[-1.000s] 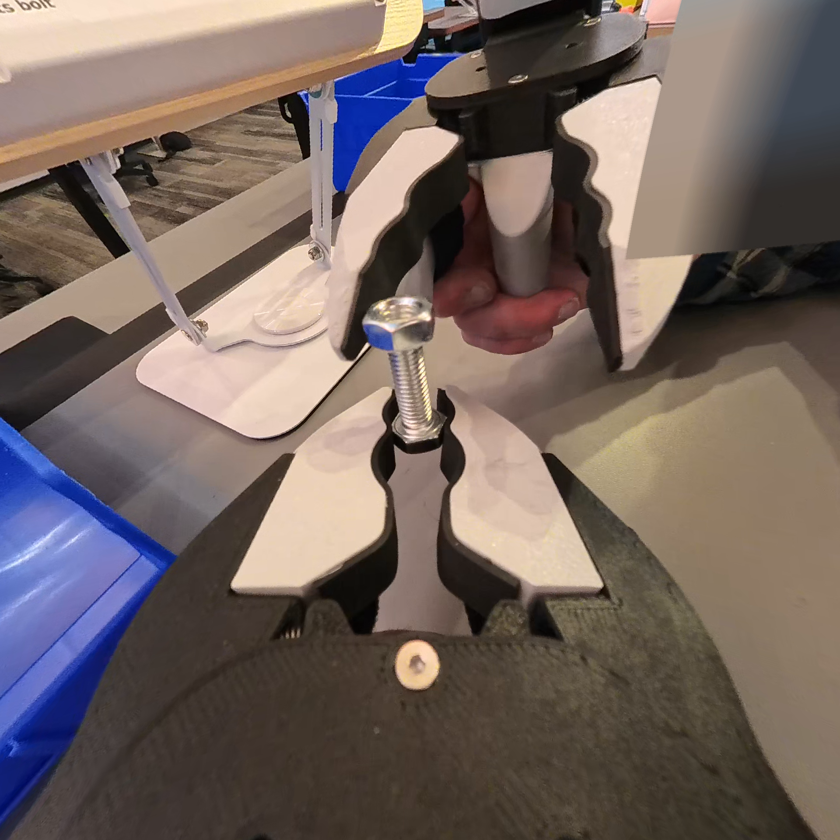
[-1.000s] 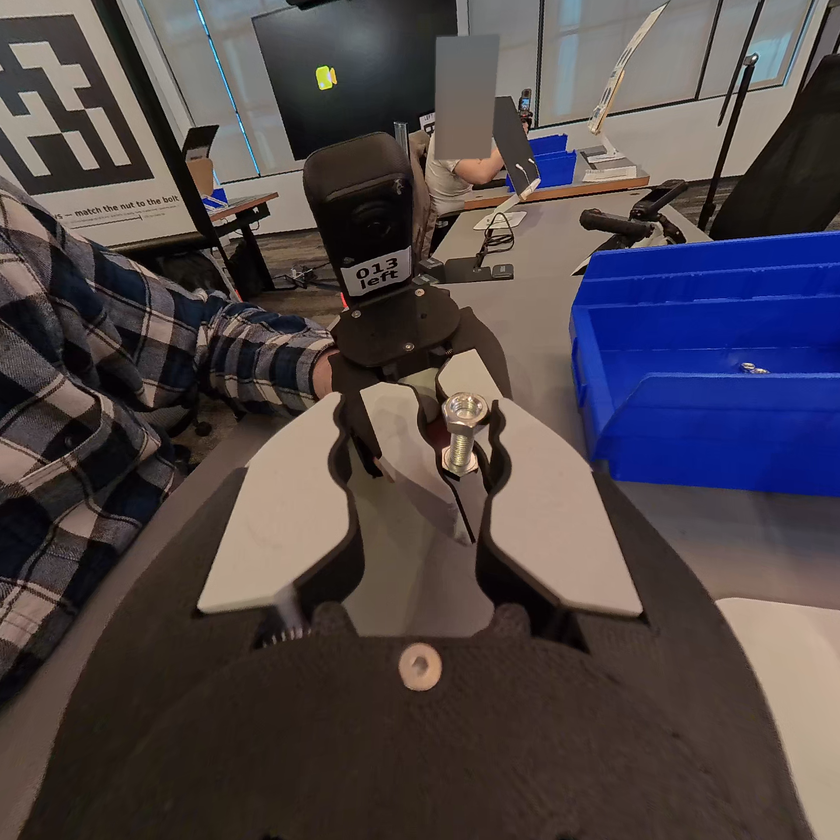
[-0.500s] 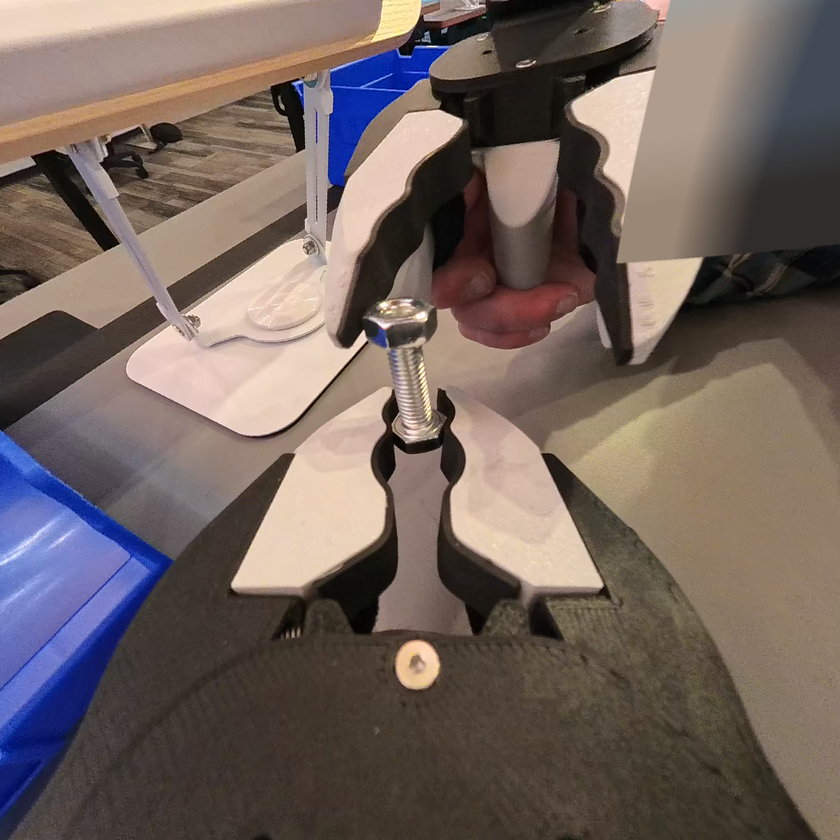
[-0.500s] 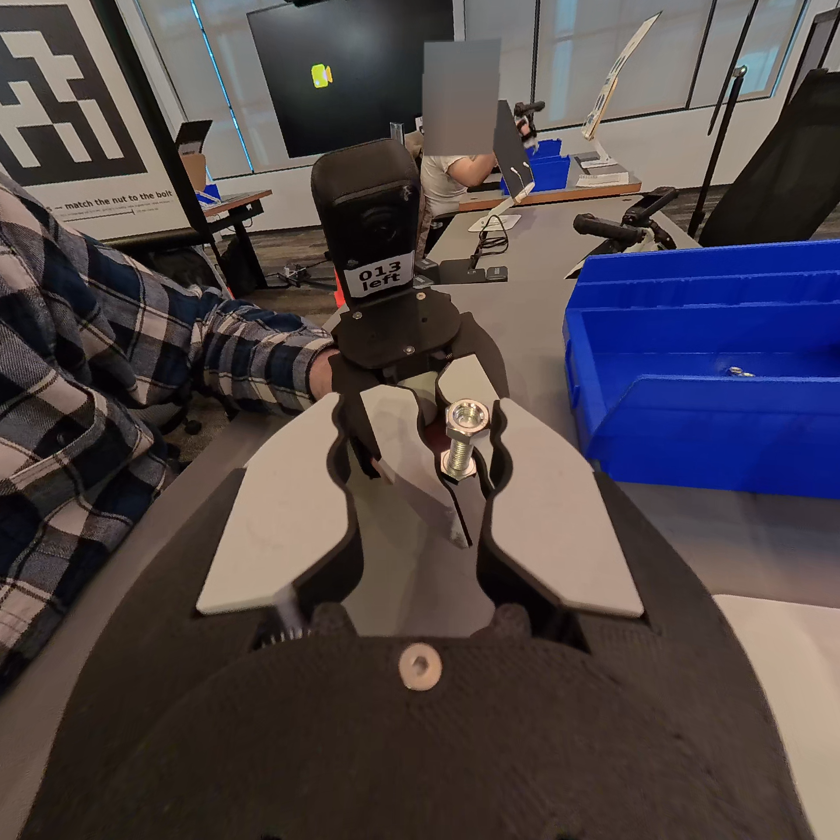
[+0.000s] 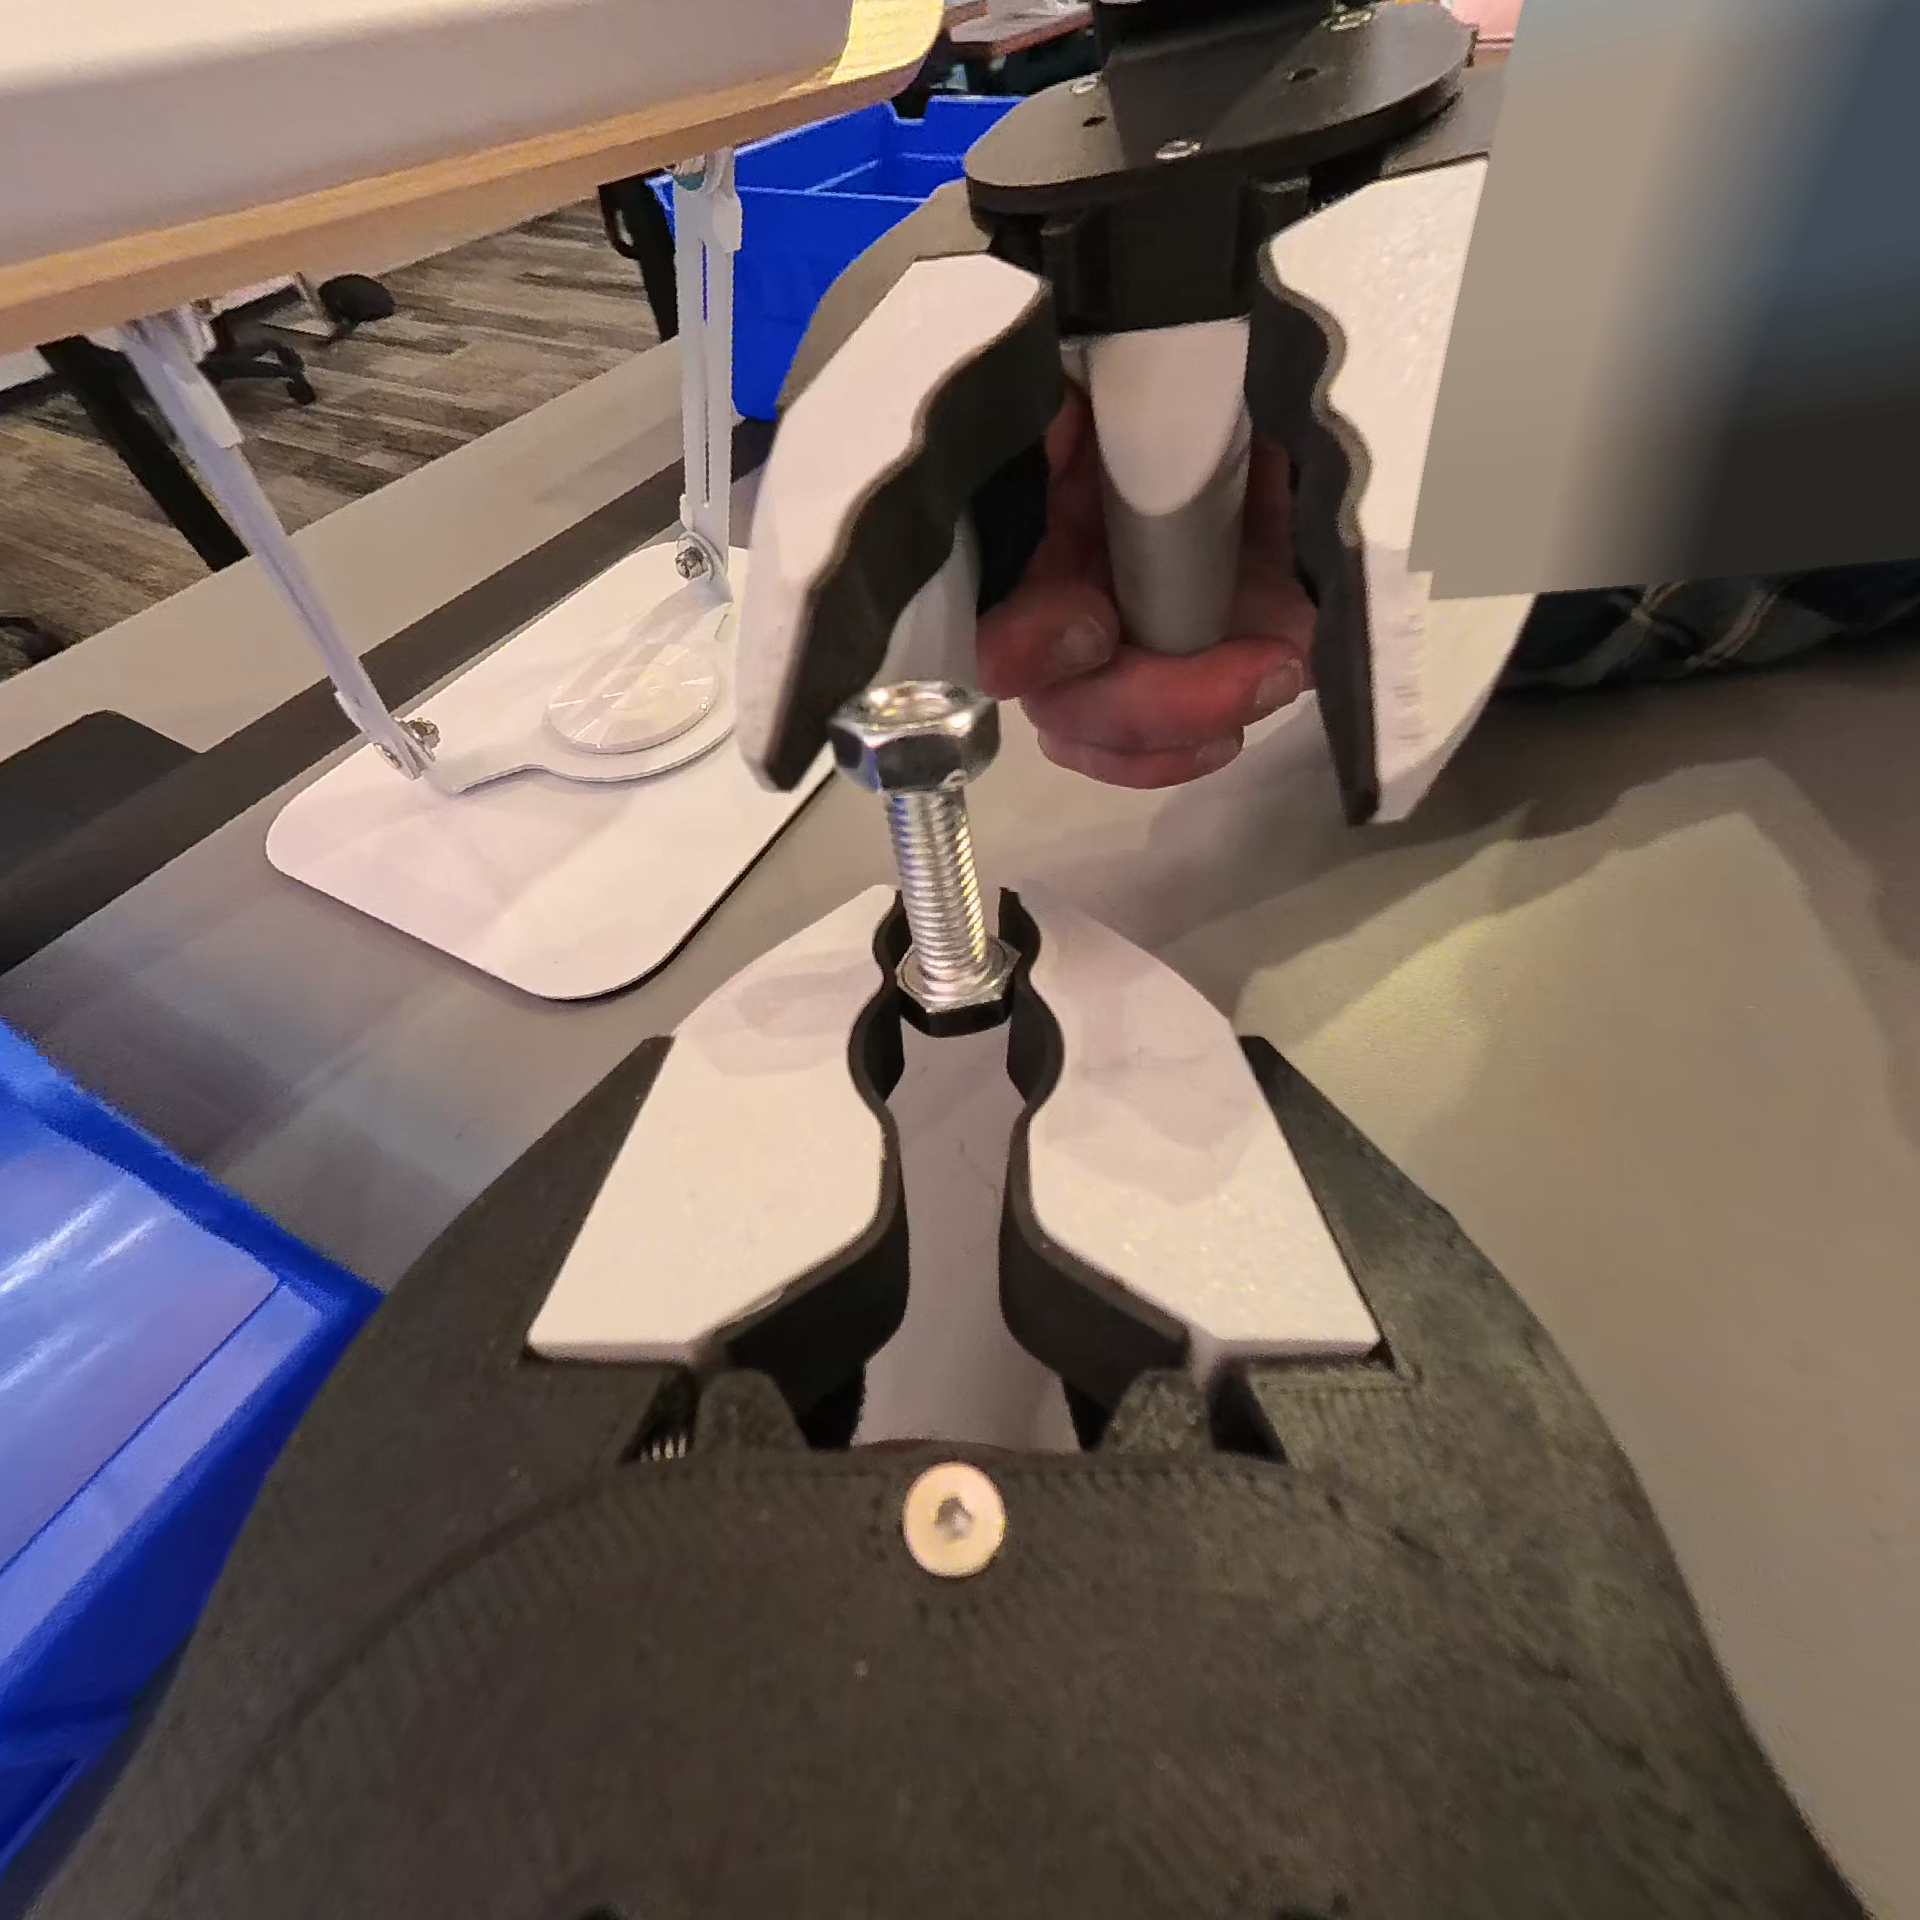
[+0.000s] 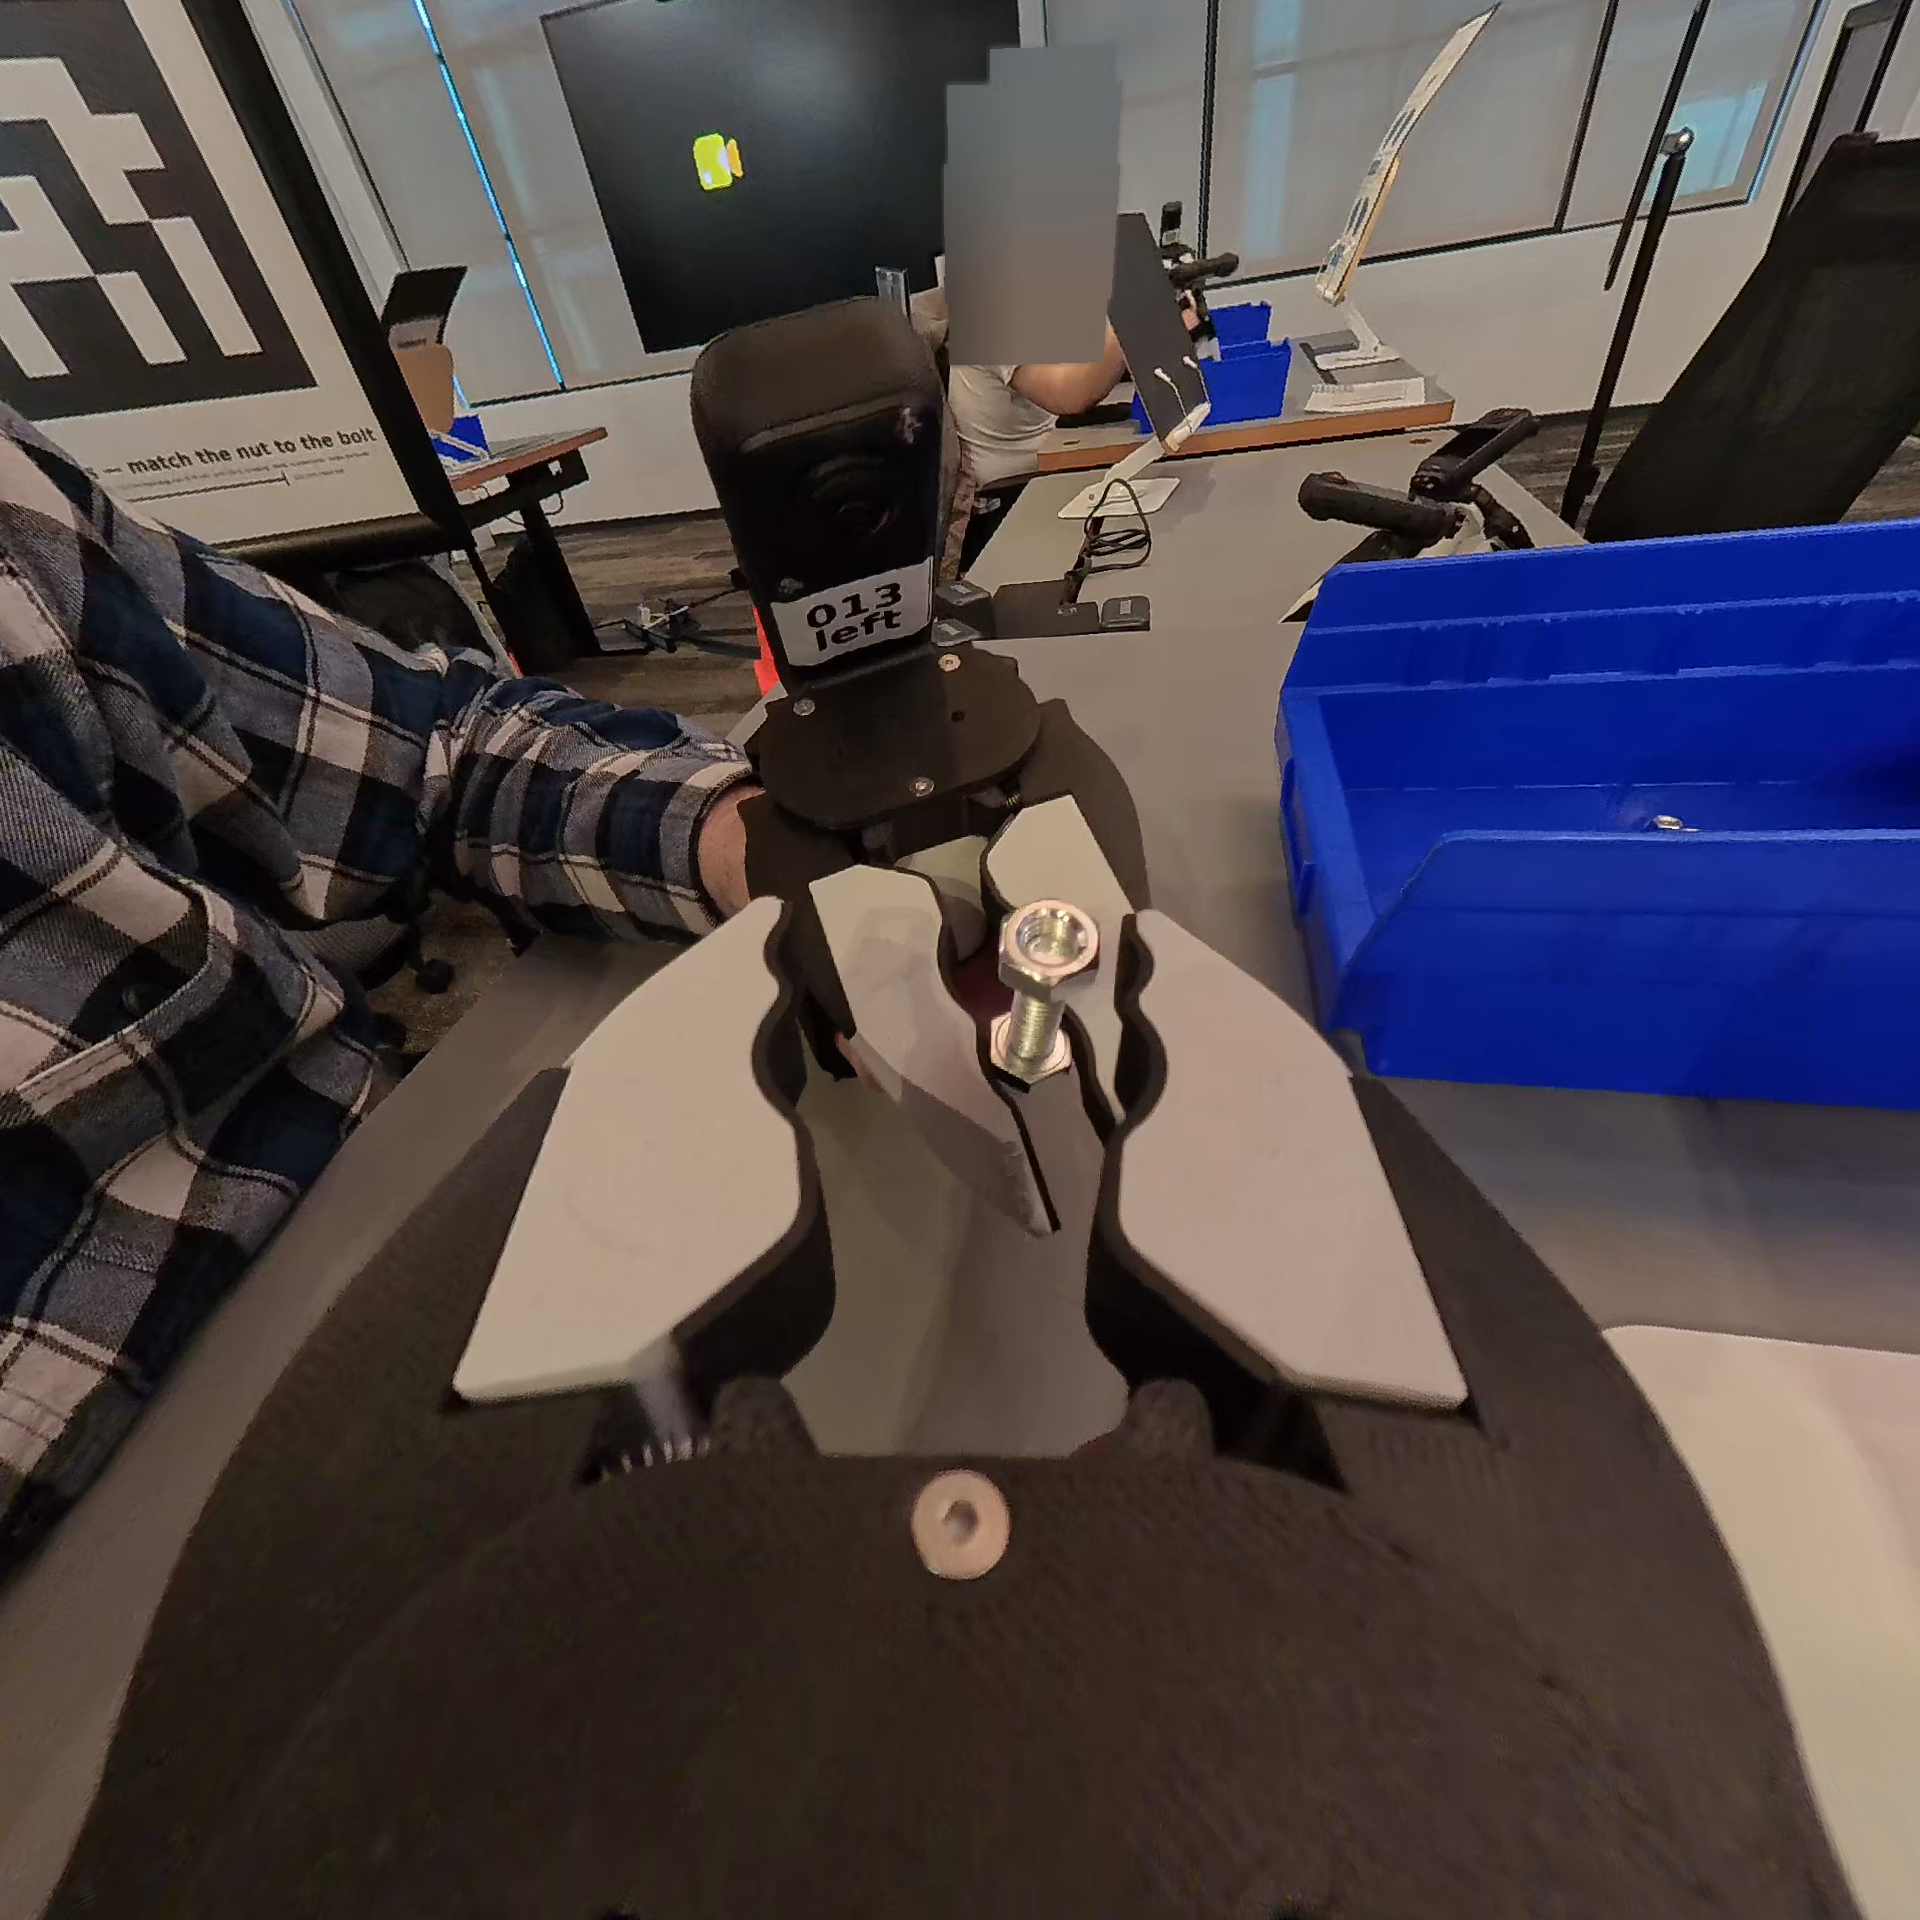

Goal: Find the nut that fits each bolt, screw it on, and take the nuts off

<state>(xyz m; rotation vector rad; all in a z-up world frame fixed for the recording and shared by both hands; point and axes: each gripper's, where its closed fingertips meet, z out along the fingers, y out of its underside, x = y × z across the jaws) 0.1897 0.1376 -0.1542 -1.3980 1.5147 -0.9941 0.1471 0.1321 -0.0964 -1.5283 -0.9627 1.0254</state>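
My left gripper (image 5: pixel 948 920) is shut on the hex head of a silver bolt (image 5: pixel 935 883) and holds it upright above the grey table (image 5: pixel 1558 1143). A silver nut (image 5: pixel 914 738) sits on the top end of the thread. My right gripper (image 5: pixel 1070 790) faces it, held by a hand, with its jaws open. In the right wrist view my right gripper (image 6: pixel 956 935) is open around the nut (image 6: pixel 1047 945), which stands near the right finger (image 6: pixel 1226 1143) with a gap on each side. The bolt (image 6: pixel 1034 1023) rises from the left gripper's fingers there.
A blue bin (image 6: pixel 1610 935) stands right of the grippers with a small nut (image 6: pixel 1668 824) inside. Another blue bin (image 5: pixel 104 1351) is at the lower left of the left view. A white stand base (image 5: pixel 540 862) lies on the table behind the bolt. Left tips to right tips: about 6 cm.
Both grippers have drifted slightly together. The left grasp on the bolt head is unchanged and the right jaws stay open around the nut.
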